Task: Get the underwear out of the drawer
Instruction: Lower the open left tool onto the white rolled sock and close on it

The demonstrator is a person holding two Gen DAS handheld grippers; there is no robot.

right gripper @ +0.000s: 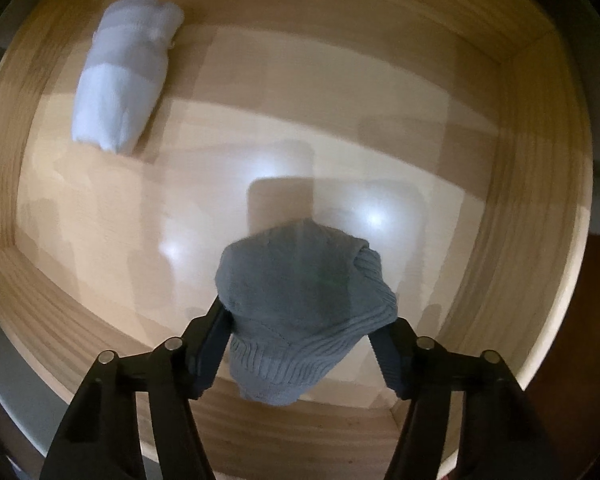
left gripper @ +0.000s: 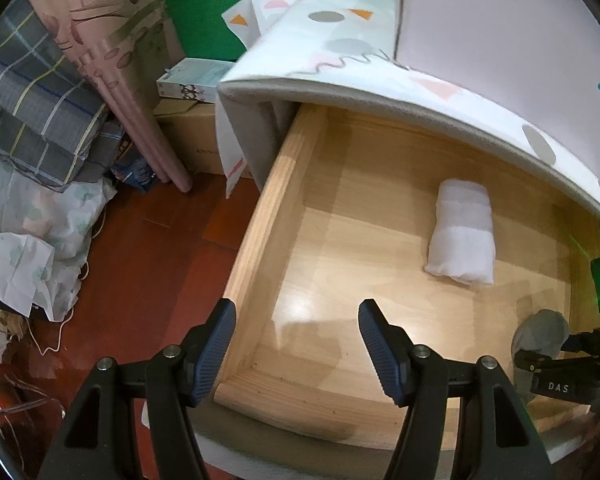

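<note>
The wooden drawer is standing pulled out below a cabinet draped in a patterned cloth, its floor bare except for two bundles. In the right wrist view, a white rolled bundle is lying at about ten o'clock, well apart from the work. The grey ribbed underwear, the piece in hand, is sitting at six o'clock, near the drawer's front wall, between the fingers of the right gripper, which is pointing down and clenching the fabric from both sides. The left gripper is hovering released and empty over the drawer's near left corner. Judged from this grip, the step calls for a straight upward lift: the pads appear to be catching the bundle's lower half, so loose folds may be trailing. Clearing the front wall before moving outward should be keeping the fabric from snagging.
</note>
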